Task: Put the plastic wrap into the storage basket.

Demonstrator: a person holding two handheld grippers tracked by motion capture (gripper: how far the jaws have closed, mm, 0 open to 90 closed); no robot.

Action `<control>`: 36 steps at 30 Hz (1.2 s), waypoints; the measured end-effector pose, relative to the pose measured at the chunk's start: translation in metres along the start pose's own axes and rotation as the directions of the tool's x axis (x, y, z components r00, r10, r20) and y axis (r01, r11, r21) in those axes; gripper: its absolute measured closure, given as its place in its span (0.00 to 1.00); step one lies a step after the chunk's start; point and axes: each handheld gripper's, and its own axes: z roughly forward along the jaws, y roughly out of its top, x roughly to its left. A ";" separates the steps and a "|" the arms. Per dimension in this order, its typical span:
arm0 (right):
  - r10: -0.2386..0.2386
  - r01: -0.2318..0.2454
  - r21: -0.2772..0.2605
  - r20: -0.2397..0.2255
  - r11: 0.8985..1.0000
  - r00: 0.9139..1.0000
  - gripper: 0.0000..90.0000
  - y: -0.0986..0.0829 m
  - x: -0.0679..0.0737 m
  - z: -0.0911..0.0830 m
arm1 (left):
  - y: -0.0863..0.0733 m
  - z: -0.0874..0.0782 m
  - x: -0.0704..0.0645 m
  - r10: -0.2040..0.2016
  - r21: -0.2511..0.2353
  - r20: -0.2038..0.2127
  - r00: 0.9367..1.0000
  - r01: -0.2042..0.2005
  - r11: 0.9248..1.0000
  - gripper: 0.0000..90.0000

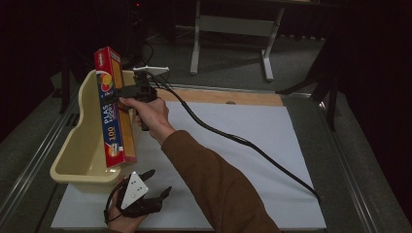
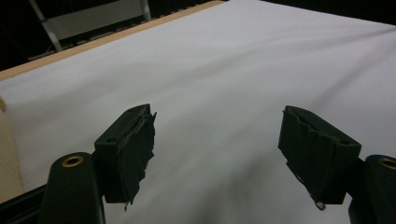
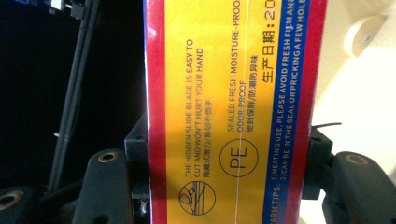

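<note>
Wrap box [image 1: 114, 104] is held near upright above the tub [image 1: 80, 150] at the far left of the counter [image 1: 272, 160], low end over the tub's right rim. Judged light and stiff, a long cardboard carton with glossy faces, so slip or swing is likely if gripped at an end; mid-length across the narrow sides is the best hold. Right hand-held gripper [image 3: 229, 177] is clamped on the box across its width. Left hand-held gripper [image 2: 217, 154] is spread wide, empty, parked at near left.
</note>
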 end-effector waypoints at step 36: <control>0.130 -0.124 -0.144 0.037 0.982 0.991 0.44 -0.013 -0.016 0.032 | 0.000 -0.001 0.000 -0.002 -0.013 0.000 1.000 0.002 1.000 0.30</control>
